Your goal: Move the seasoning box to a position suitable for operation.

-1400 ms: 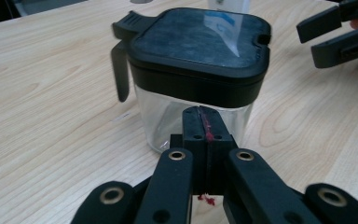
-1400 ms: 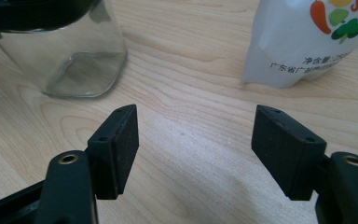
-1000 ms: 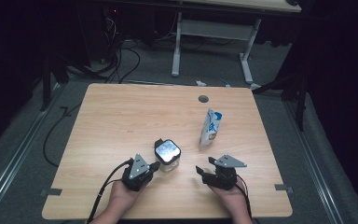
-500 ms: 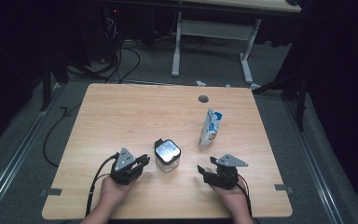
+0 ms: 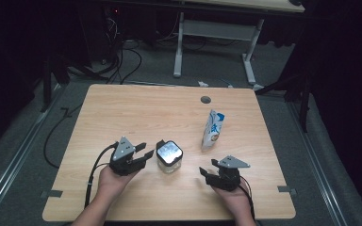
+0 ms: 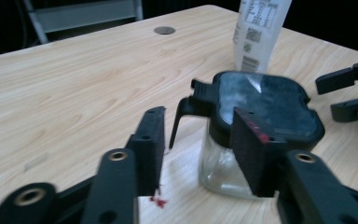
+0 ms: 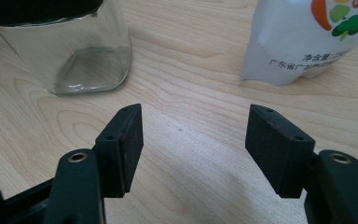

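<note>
A small glass jar with a black square lid stands on the wooden table, near its front. My left gripper is just left of the jar and apart from it. Its jaws have just been opening and stand open with nothing between them, the jar right beyond the tips. My right gripper rests to the right of the jar, open over bare wood. A white printed pouch stands upright behind it. The jar's clear base is ahead on the left.
A round cable hole sits near the table's far edge. Beyond the table stands a desk frame with white legs, and cables lie on the dark floor. The left gripper view catches the other gripper's jaws past the jar.
My left gripper has drawn back to the left, away from the jar, and its jaws have gone from shut to open. The jar, the pouch and the right gripper stay put.
</note>
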Available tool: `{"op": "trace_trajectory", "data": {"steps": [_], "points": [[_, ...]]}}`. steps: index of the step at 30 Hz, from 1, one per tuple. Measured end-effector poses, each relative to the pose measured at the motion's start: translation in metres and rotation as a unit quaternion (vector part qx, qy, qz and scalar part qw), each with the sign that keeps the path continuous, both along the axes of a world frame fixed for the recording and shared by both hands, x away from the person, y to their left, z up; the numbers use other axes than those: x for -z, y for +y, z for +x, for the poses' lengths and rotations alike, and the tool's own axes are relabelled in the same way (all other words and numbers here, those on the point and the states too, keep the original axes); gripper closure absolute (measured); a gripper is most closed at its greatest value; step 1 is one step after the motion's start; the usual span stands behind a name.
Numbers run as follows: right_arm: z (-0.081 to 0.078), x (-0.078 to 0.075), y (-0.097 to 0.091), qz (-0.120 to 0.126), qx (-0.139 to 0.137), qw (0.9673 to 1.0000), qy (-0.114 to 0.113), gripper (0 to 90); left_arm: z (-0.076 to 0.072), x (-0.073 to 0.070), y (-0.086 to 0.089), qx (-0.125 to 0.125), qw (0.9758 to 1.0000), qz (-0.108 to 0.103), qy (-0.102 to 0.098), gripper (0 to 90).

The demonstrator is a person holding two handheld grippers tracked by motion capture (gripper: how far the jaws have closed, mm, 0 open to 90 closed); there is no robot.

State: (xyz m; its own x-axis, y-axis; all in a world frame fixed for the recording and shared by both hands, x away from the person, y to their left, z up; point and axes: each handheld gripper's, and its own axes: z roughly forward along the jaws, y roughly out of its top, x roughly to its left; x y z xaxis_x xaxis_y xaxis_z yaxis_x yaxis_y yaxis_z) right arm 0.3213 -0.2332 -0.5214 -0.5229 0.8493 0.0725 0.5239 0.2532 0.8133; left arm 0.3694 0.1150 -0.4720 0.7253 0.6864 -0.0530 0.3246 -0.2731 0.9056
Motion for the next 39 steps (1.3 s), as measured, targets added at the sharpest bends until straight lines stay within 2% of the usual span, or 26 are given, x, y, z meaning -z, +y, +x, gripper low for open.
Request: {"op": "trace_trajectory", "data": {"steps": [1, 4, 9, 11, 12, 13, 16, 25, 28, 36, 39], "points": [[0.0, 0.0, 0.0, 0.001, 0.0, 1.0, 0.0, 37.0, 0.0, 0.0, 0.0, 0.0, 1.0, 0.0, 0.0, 57.7], [0.001, 0.0, -0.001, 0.002, 0.001, 1.0, 0.0, 36.8, 0.014, -0.002, -0.009, -0.001, 0.9999, -0.002, 0.012, 60.5], [0.001, 0.0, -0.001, 0.008, 0.002, 1.0, 0.001, 36.7, 0.023, -0.003, -0.019, -0.002, 0.9999, 0.0, 0.012, 69.2], [0.001, 0.0, -0.001, 0.005, 0.0, 1.0, 0.0, 36.7, 0.026, -0.003, -0.022, -0.003, 0.9999, -0.004, 0.015, 75.4], [0.001, 0.001, -0.001, 0.005, 0.001, 1.0, 0.001, 36.7, 0.028, -0.004, -0.023, -0.002, 0.9998, -0.006, 0.017, 81.7], [0.001, 0.001, -0.001, 0.005, 0.001, 1.0, 0.001, 36.7, 0.029, -0.004, -0.025, -0.002, 0.9998, -0.007, 0.019, 81.7], [0.001, 0.0, 0.0, 0.007, -0.001, 1.0, 0.0, 37.0, 0.032, -0.004, -0.032, 0.0, 0.9999, 0.012, 0.012, 89.2], [-0.002, -0.001, 0.001, 0.009, -0.004, 1.0, -0.001, 37.1, 0.027, -0.006, -0.036, 0.002, 0.9999, 0.013, 0.002, 89.9], [-0.002, -0.001, 0.001, 0.006, -0.002, 1.0, -0.001, 37.1, 0.026, -0.009, -0.035, 0.001, 1.0, 0.008, -0.002, 88.9], [-0.002, -0.002, 0.0, 0.014, 0.006, 0.9999, -0.005, 37.5, 0.023, -0.012, -0.031, -0.008, 0.9993, 0.037, -0.005, 87.3], [-0.001, 0.0, 0.0, 0.014, 0.008, 0.9999, -0.003, 37.6, 0.021, -0.014, -0.028, -0.011, 0.9993, 0.037, 0.0, 88.0]]}}
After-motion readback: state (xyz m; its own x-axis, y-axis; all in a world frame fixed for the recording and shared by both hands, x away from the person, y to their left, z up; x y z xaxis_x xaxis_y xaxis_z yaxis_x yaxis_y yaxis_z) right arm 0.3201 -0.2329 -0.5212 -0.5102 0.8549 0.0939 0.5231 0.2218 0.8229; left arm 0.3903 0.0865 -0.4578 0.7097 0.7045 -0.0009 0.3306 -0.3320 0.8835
